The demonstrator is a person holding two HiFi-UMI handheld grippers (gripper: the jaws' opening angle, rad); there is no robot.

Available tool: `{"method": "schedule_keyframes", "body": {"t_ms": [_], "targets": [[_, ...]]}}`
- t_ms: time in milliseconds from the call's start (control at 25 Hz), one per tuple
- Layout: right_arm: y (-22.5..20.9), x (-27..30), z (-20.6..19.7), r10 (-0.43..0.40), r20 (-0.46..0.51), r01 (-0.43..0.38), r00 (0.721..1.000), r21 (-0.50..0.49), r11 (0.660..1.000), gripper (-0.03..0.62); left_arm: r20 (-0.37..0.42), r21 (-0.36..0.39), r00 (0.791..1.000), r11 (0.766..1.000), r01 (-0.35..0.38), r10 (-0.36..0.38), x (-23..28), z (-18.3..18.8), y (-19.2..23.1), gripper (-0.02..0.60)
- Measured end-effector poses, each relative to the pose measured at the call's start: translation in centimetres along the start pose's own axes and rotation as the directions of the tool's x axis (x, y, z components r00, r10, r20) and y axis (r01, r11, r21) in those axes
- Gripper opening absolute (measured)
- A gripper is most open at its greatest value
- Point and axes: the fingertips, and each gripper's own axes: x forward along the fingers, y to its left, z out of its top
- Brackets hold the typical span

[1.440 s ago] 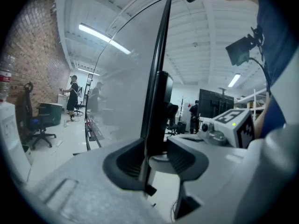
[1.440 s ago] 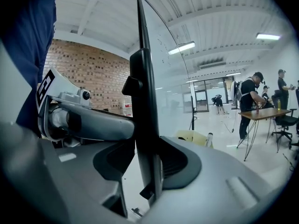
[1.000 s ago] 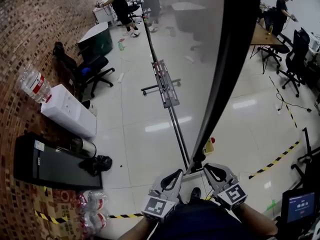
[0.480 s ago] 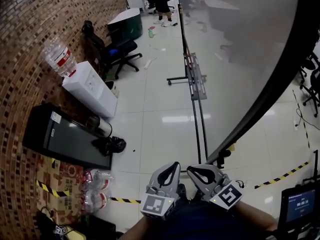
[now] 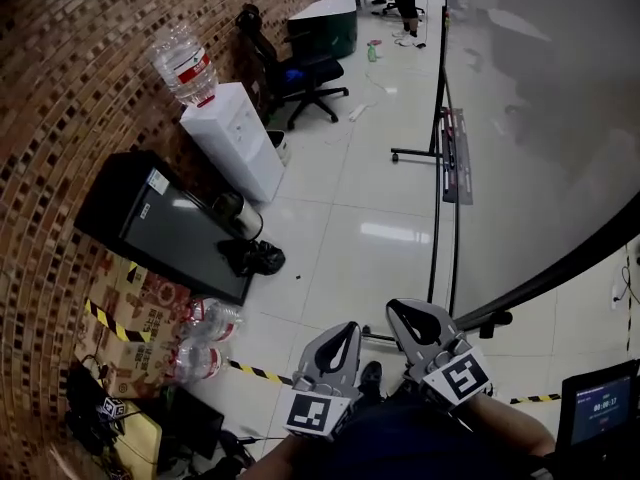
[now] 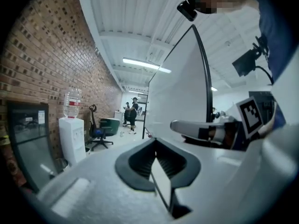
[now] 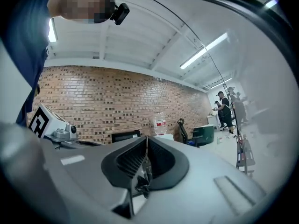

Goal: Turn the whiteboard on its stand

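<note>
The whiteboard (image 5: 540, 118) fills the right of the head view, its pale face tilted and its black frame edge (image 5: 560, 273) curving down towards my grippers. Its black stand (image 5: 440, 158) and tray run along the floor behind. My left gripper (image 5: 347, 330) and right gripper (image 5: 400, 311) sit side by side low in that view, both shut with nothing between the jaws. The right one lies just left of the frame's lower end. From the left gripper (image 6: 156, 155) I see the whiteboard (image 6: 177, 92) ahead. In its own view the right gripper (image 7: 146, 148) has the whiteboard (image 7: 266, 78) at its right.
A brick wall runs along the left. Against it stand a water dispenser (image 5: 230, 133), a black cabinet (image 5: 160, 228), packs of bottled water (image 5: 205, 343) and an office chair (image 5: 305, 68). Yellow-black tape (image 5: 260, 373) crosses the floor. A small screen (image 5: 595, 413) sits at lower right. People stand far off.
The board's black edge has swung from between my grippers to the right, and more of its face shows. The view has turned towards the brick wall. Both grippers stay shut, close together.
</note>
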Motion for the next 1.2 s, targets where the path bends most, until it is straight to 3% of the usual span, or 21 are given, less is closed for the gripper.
{"method": "schedule_keyframes", "body": {"t_ms": [160, 360, 520, 1200], "targets": [[0.8, 1.1, 0.9, 0.021, 0.014, -0.020, 1.000, -0.053, 0.998, 0.017, 0.016, -0.028, 0.998, 0.998, -0.054, 0.054, 0.1, 1.3, 1.0, 0.006], [0.9, 0.8, 1.1, 0.004, 0.012, -0.002, 1.000, -0.120, 0.993, 0.017, 0.043, 0.008, 0.999, 1.000, 0.005, -0.005, 0.9, 0.6, -0.1, 0.006], [0.3, 0.6, 0.8, -0.015, -0.005, 0.014, 1.000, -0.119, 0.993, 0.017, 0.069, 0.024, 0.997, 1.000, 0.014, -0.016, 1.5, 1.5, -0.3, 0.006], [0.0, 1.9, 0.2, -0.020, -0.031, 0.016, 0.999, -0.123, 0.992, 0.017, 0.045, 0.005, 0.998, 0.999, 0.037, -0.037, 2.7, 1.0, 0.6, 0.006]]}}
